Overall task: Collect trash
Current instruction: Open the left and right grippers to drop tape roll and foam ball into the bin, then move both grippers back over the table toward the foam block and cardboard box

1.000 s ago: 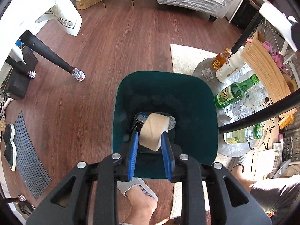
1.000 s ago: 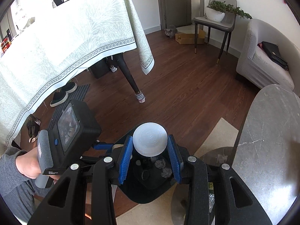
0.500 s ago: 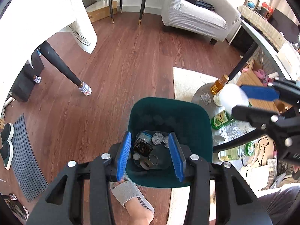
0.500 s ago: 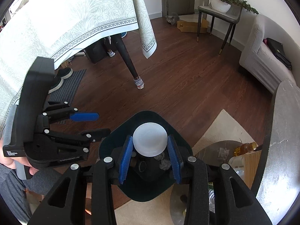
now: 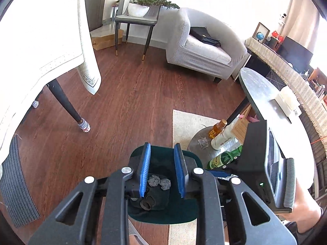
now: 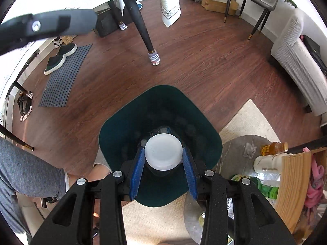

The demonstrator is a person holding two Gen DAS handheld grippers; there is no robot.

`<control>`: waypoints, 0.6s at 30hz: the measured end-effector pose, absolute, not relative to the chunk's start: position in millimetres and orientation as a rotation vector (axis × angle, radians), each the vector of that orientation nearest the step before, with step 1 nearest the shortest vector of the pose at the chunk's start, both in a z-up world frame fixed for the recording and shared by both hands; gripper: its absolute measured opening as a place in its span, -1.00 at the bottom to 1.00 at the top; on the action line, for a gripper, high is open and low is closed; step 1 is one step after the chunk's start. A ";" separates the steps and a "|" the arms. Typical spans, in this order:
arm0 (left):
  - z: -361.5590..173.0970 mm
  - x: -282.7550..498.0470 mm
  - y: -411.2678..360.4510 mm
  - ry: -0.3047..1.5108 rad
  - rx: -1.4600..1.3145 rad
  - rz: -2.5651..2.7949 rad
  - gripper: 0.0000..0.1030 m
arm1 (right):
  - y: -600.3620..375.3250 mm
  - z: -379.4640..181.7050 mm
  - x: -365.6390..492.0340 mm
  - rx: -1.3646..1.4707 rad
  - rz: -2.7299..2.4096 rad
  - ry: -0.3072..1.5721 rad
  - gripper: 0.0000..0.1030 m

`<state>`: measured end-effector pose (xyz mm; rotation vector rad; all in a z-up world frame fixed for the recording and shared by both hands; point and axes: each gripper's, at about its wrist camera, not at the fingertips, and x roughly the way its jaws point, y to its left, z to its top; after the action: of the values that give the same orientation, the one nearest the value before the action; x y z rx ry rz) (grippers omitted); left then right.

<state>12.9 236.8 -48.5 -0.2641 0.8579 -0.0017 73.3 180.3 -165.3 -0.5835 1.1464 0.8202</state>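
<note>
My right hand-held gripper (image 6: 163, 175) is clamped on a white plastic cup (image 6: 163, 152), one blue pad (image 6: 137, 170) pressing each side of its wall, and I see its round base end-on. It hangs straight over the mouth of the dark green bin (image 6: 212, 140), which lies directly beyond my fingertips. I judge the cup light, thin-walled and springy: it would dent if squeezed hard, and its smooth sides could slip, so a hold across the body with moderate pressure suits it. Being so light, it may bounce off the rim if let go from the side, so the middle of the opening looks the safer spot.

My left hand-held gripper (image 5: 162, 169) carries nothing; its jaws have just been closing but stand apart, with only air between them. Past its tips, down in the bin, lie crumpled grey wads (image 5: 159, 181) and a dark roll-like piece (image 5: 146, 203). The wads look soft and nearly weightless. To the right of the bin, bottles (image 5: 221, 159) crowd a low round worktop (image 5: 196, 145).
</note>
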 end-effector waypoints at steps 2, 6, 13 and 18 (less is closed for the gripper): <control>-45.1 13.4 235.9 0.853 -0.258 -0.003 -0.53 | 180.6 -170.5 70.7 -0.611 0.811 1.159 -0.25; -36.7 14.6 233.9 0.836 -0.271 -0.008 -0.55 | 179.3 -178.7 64.4 -0.670 0.793 1.177 0.01; -19.8 17.9 226.0 0.792 -0.290 -0.020 -0.55 | 173.1 -177.7 64.8 -0.667 0.801 1.170 0.01; -7.1 22.2 218.9 0.757 -0.293 -0.029 -0.55 | 169.6 -167.7 60.0 -0.647 0.833 1.144 0.01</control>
<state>22.2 218.9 -7.2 -0.2926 0.7570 -0.0294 60.0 169.6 -167.7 -0.6466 1.1443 0.8329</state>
